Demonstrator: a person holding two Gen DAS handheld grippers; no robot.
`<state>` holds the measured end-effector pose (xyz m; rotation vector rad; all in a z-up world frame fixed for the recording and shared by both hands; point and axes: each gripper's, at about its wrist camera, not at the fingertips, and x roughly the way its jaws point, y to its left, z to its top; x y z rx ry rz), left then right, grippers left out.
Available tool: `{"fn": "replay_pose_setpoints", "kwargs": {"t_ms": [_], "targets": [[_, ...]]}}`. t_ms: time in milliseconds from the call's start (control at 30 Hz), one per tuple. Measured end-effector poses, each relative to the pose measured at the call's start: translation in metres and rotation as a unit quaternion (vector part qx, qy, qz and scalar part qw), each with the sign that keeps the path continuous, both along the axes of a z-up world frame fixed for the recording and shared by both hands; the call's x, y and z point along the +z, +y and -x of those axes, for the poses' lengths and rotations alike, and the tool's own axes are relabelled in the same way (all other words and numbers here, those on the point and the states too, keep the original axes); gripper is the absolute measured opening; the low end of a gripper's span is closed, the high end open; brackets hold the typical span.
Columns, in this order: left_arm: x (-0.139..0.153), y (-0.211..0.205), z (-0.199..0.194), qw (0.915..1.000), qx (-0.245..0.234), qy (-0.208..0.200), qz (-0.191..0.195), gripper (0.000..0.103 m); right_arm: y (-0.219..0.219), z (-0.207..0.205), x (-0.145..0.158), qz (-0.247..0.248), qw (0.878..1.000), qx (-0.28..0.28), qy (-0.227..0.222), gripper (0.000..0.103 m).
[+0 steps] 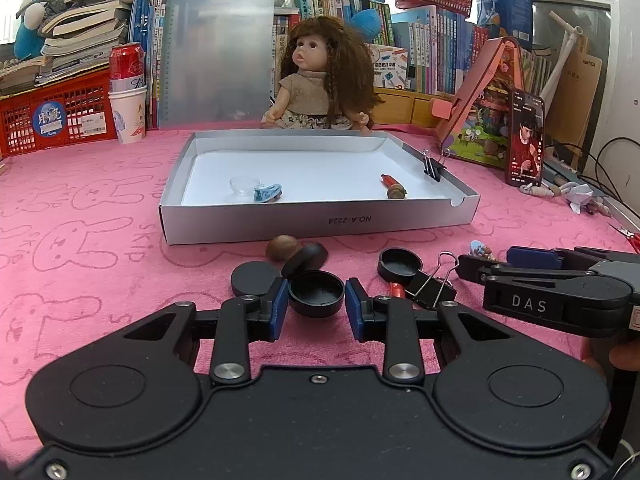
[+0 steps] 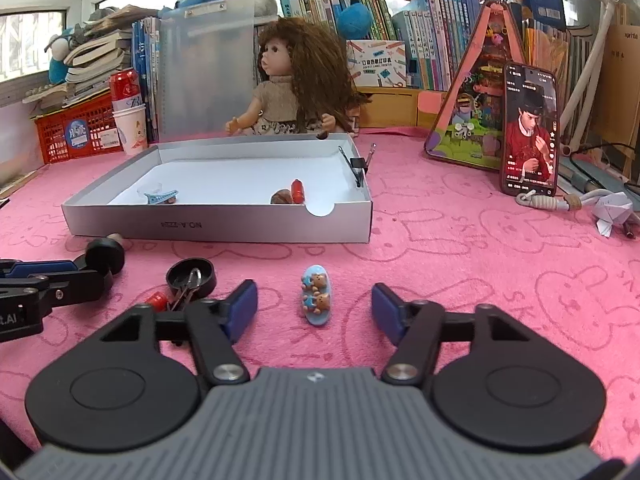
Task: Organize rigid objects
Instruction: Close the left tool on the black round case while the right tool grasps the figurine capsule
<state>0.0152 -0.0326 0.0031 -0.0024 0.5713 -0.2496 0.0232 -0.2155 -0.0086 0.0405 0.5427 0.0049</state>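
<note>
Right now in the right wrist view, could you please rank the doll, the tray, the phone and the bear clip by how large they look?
1. Tray
2. Doll
3. Phone
4. Bear clip, smallest though nearest the camera.

shallow grey cardboard box (image 1: pixel 280 222): "NO.A-2224" on front wall, printed upside down | black right gripper (image 1: pixel 556 300): white "DAS" on its side | pink rabbit-pattern cloth (image 1: pixel 100 248): "SKIP" outlined beside rabbits | light wooden board at far right (image 1: pixel 576 88): small word, too blurred to read
</note>
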Motion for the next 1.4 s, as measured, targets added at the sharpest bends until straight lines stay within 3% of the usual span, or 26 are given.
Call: {"fn": "replay_pose_setpoints", "kwargs": {"t_ms": [167,333,700,800,1100,1400], "targets": [[-0.001,-0.001,0.001,1.0000,-0.001,0.002,0.000,0.029,0.003,0.000,0.003,0.001,1.000,0.002,-0.006,0.032],[-0.001,-0.001,0.002,1.0000,-0.001,0.001,0.000,0.029,0.005,0.000,0.005,0.004,1.000,0.006,-0.010,0.025],[-0.003,-0.003,0.007,0.9999,-0.004,-0.006,-0.010,0.030,0.012,0.004,0.007,0.027,0.999,0.016,-0.016,0.023],[-0.004,-0.004,0.007,0.9999,-0.004,-0.010,-0.011,0.030,0.010,0.003,0.006,0.026,0.999,0.013,-0.015,0.027],[-0.007,-0.008,0.002,0.9999,-0.003,-0.006,-0.016,0.032,0.003,-0.004,0.001,0.002,1.000,0.006,0.001,0.027],[-0.008,-0.008,0.000,0.9999,0.002,-0.005,-0.013,0.030,0.009,-0.002,-0.001,0.020,1.000,0.011,-0.005,0.022]]}}
